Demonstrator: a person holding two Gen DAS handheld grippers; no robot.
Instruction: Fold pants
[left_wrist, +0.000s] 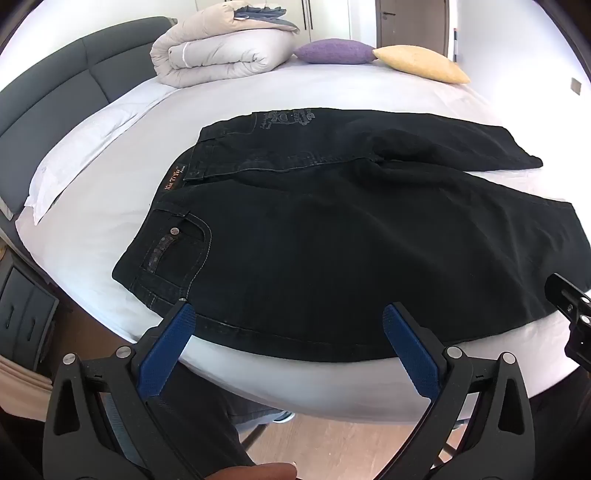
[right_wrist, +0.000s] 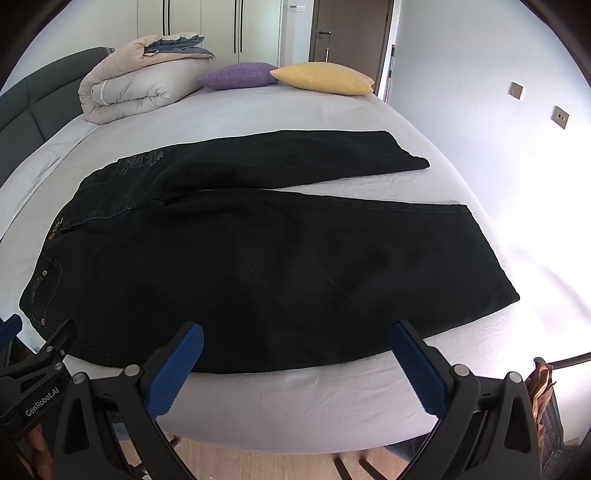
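Black jeans lie spread flat on the white bed, waistband to the left, both legs running right and parted in a narrow V. They also show in the right wrist view. My left gripper is open and empty, its blue pads over the near edge of the jeans by the hip pocket. My right gripper is open and empty, over the near leg's lower edge. The right gripper's side shows at the left view's right edge; the left gripper's side shows at the right view's left edge.
A rolled beige duvet, a purple cushion and a yellow cushion lie at the far side of the bed. A dark padded headboard runs along the left. A nightstand and wood floor lie below the near edge.
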